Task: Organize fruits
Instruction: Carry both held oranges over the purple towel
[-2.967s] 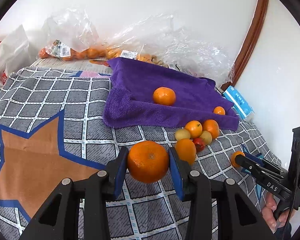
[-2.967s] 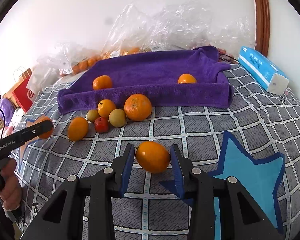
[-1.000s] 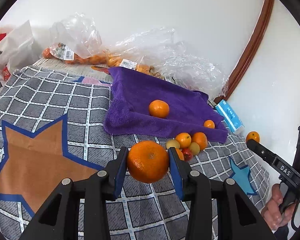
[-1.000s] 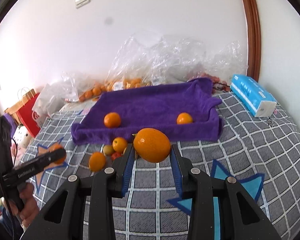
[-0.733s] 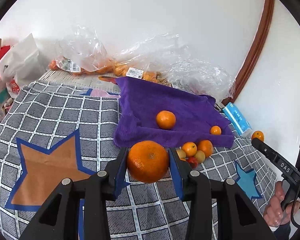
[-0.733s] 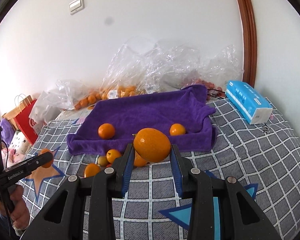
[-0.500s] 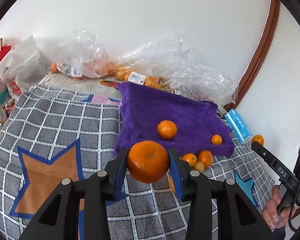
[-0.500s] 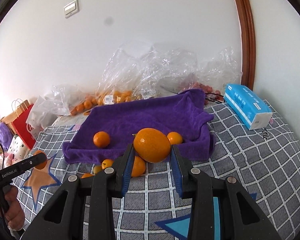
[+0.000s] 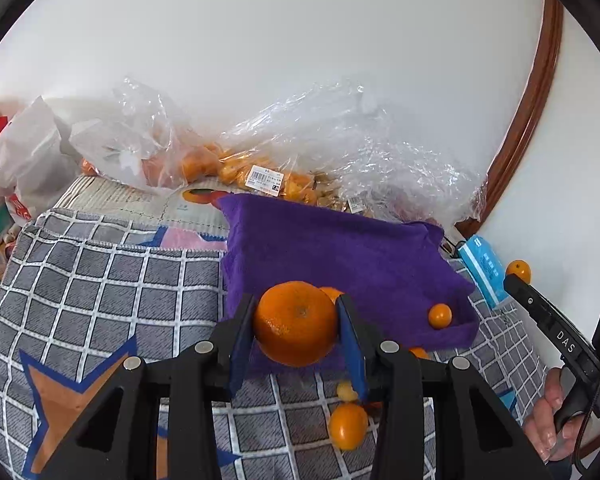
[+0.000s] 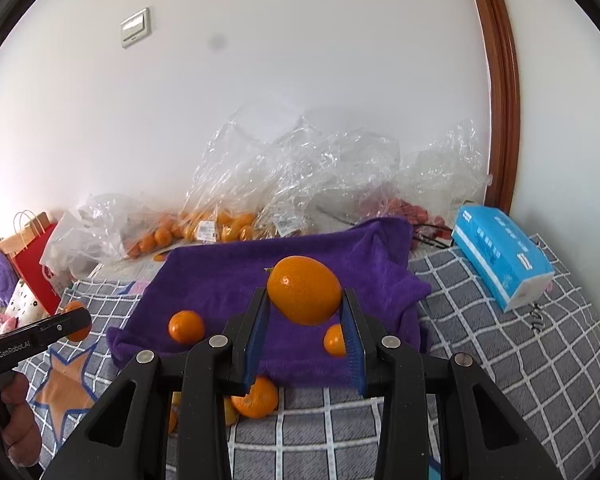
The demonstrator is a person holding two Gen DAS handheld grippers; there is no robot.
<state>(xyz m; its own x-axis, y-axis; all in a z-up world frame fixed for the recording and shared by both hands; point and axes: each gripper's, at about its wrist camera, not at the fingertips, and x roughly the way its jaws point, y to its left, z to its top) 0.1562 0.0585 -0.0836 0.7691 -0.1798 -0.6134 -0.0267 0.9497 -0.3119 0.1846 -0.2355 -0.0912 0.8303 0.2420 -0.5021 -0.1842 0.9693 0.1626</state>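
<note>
Carrying fruit | left gripper (image 9: 296,326) pinching a mandarin (image 9: 295,322) | right gripper (image 10: 305,320) clamping an orange (image 10: 304,289) | purple towel (image 10: 228,276) lying straight ahead, below both.

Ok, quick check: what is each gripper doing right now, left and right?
Left gripper: shut on a round orange, held off the blanket.
Right gripper: shut on an oval orange fruit, held above the purple towel.

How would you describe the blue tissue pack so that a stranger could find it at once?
Start at the purple towel spread on the checked blanket. Look past its right edge, toward the brown door frame. There lies the blue tissue pack, the only box-shaped, blue thing among round orange fruit.
</note>
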